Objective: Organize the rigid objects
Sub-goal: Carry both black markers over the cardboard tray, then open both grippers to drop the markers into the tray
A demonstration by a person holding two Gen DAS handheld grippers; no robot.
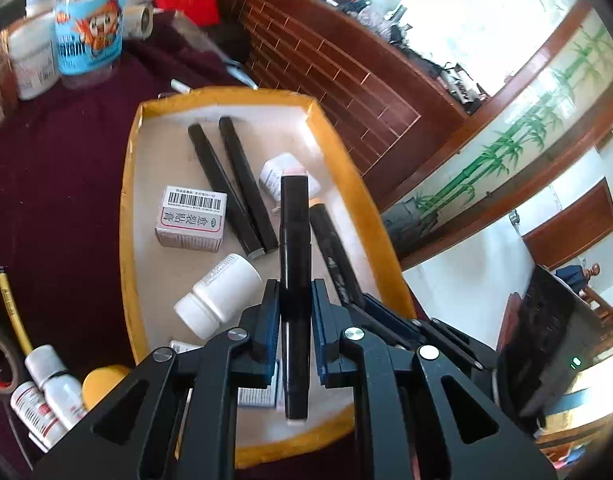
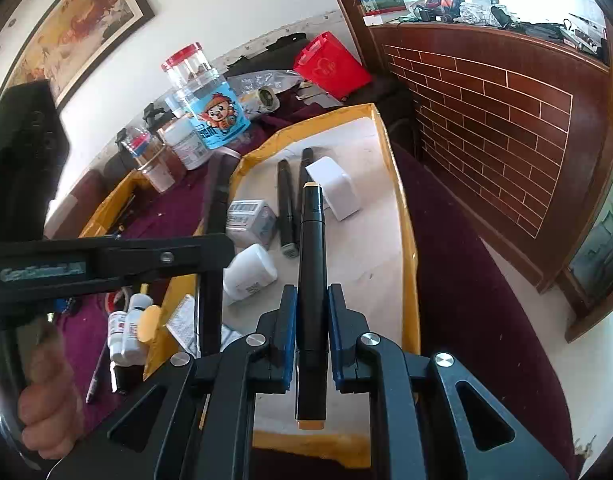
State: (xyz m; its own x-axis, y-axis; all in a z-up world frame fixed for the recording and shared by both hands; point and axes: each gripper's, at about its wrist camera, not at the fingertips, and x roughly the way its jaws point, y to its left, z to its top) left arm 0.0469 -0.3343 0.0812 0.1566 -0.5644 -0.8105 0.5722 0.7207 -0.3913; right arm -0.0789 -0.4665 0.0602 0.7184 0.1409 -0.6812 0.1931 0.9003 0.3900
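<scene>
With both tongs clamped, left tongs (image 1: 294,312) on a pink-tipped marker (image 1: 294,280) and right tongs (image 2: 312,320) on an orange-tipped marker (image 2: 312,280), we risk the pens colliding over the yellow-rimmed tray (image 1: 130,184).

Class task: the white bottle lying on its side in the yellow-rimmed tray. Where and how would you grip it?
Grip the white bottle across its wide round body, not the narrower cap, coming from above with the jaws either side of its long axis. It lies flat, so its sides are exposed, though it may roll.

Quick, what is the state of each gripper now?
Left gripper: closed on a black marker with pale end caps.
Right gripper: closed on a black marker with orange end caps.
</scene>
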